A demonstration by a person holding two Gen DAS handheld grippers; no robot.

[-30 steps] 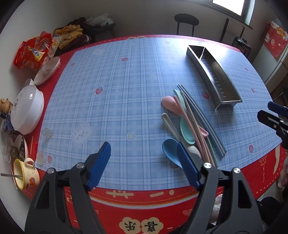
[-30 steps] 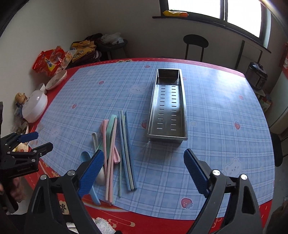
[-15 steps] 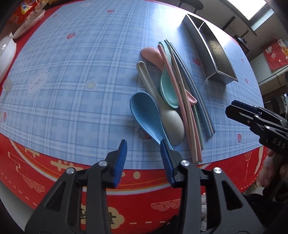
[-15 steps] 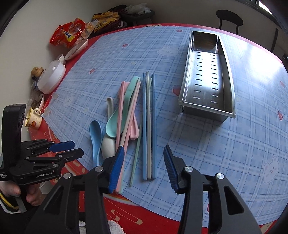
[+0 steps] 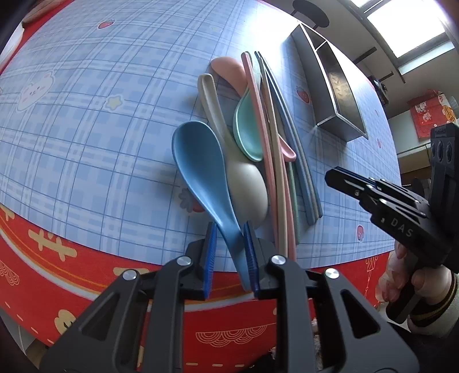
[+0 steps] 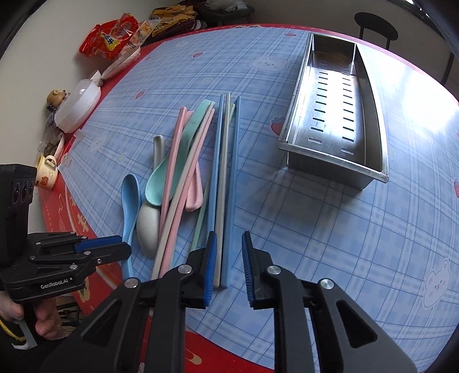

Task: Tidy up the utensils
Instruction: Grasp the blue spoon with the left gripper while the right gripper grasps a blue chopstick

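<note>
Bench (image 6: 358, 229) under a blue plaid cloth with bear, star and strawberry prints, red border with gold patterns along the near edge. Pale wall behind, at far left of the right wrist view. Along that left edge, near to far: yellow mug (image 6: 47, 172), white lidded dish (image 6: 77, 107), small brown figurine (image 6: 56, 96), red snack bag (image 6: 110, 37), more yellow packets toward the corner.

Left gripper (image 5: 229, 252) low at the near edge of the bench, jaws narrowed around the handle of the blue spoon (image 5: 200, 169); right pad against the handle, contact on the left pad impossible to tell. Bowl of the blue spoon flat on the cloth, pointing away. Just right of it, touching: grey spoon (image 5: 246, 186), then green spoon (image 5: 246, 129), then pink spoon (image 5: 229, 67) farther back, partly under the sticks. Pink chopsticks (image 6: 175, 172) lying across the spoons; blue chopsticks (image 6: 232, 186) alongside, a pale pair between them.

Right gripper (image 6: 228, 258) over the near ends of the blue chopsticks, jaws apart, nothing clamped; left pad just above the stick ends.

Farther right, apart from the utensil pile: steel tray (image 6: 373, 94), slotted floor, divider near its far end, nothing inside. Beyond the bench, black round stool (image 6: 375, 24); bright window (image 5: 401, 31) and red wall hanging (image 5: 427, 117) at right in the left wrist view.
</note>
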